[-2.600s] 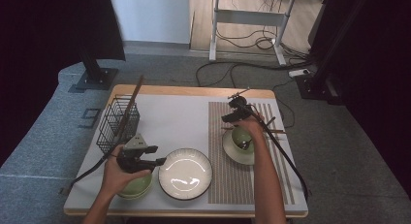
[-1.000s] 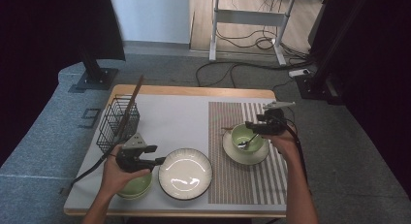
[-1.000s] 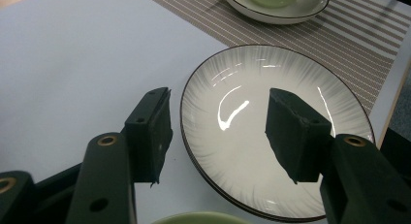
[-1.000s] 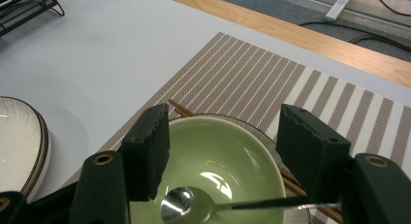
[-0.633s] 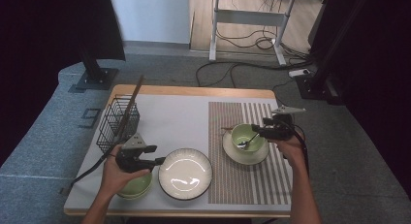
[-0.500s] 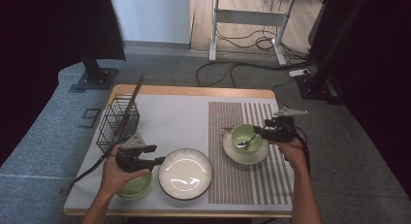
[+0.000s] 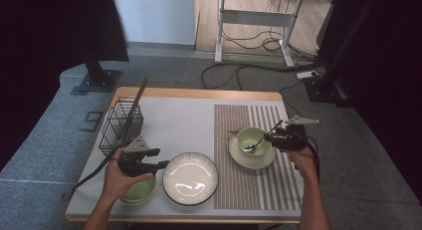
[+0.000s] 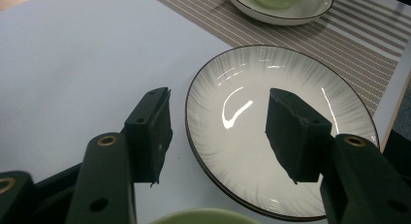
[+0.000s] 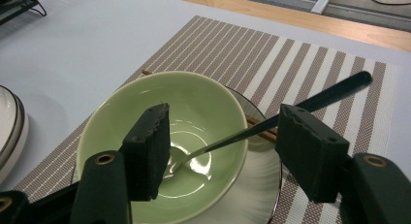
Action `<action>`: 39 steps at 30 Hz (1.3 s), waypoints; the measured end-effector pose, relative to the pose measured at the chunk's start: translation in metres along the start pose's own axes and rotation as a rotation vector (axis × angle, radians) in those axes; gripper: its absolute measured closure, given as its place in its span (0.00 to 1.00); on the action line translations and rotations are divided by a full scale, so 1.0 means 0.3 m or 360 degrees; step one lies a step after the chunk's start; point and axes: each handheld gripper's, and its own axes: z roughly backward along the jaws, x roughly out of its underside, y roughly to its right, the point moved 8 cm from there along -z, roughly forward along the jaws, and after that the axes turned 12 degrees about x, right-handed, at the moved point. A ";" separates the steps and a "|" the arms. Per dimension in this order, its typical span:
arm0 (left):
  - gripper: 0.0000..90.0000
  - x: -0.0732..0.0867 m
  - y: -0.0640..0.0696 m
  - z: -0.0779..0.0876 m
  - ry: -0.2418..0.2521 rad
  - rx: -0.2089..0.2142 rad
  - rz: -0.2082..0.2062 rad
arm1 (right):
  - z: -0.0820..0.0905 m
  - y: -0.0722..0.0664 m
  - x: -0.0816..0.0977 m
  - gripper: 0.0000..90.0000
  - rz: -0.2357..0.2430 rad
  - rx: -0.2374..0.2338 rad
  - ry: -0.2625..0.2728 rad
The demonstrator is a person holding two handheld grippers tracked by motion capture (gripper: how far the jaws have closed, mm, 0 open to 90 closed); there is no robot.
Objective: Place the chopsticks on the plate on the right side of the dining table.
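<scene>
Both grippers hung open over the crockery.

The right gripper (image 9: 218, 151) had its jaws spread above a green bowl (image 9: 160, 136) (empty-handed, pads touching nothing); a dark spoon (image 9: 271, 120) leaned in that bowl, handle out over the rim, on a white saucer (image 7: 252, 158) on the striped placemat (image 7: 249, 140). The left gripper (image 8: 218, 136), jaws also apart, hovered at the rim of a white plate (image 8: 252, 151), a second green bowl (image 7: 135, 190) just under the hand.

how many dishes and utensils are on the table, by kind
green bowls: 2, one on the mat, one by the left hand
plates: 2, the big white plate and the plate under the bowl
spoon: 1
wire rack: 1
total: 6
</scene>
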 end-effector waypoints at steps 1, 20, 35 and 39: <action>0.47 0.001 -0.001 0.001 0.0000 -0.0003 -0.0001 | -0.002 0.003 0.003 0.41 -0.0005 0.0003 0.0001; 0.47 0.001 -0.006 0.029 0.0022 -0.0036 -0.0002 | -0.025 0.072 0.059 0.41 -0.0086 0.0073 -0.0049; 0.47 0.001 0.002 0.030 0.0027 -0.0027 -0.0004 | -0.034 0.146 0.083 0.33 -0.0212 0.0160 -0.0085; 0.47 0.002 0.003 0.028 0.0024 -0.0029 -0.0003 | -0.040 0.182 0.095 0.30 -0.0270 0.0208 -0.0104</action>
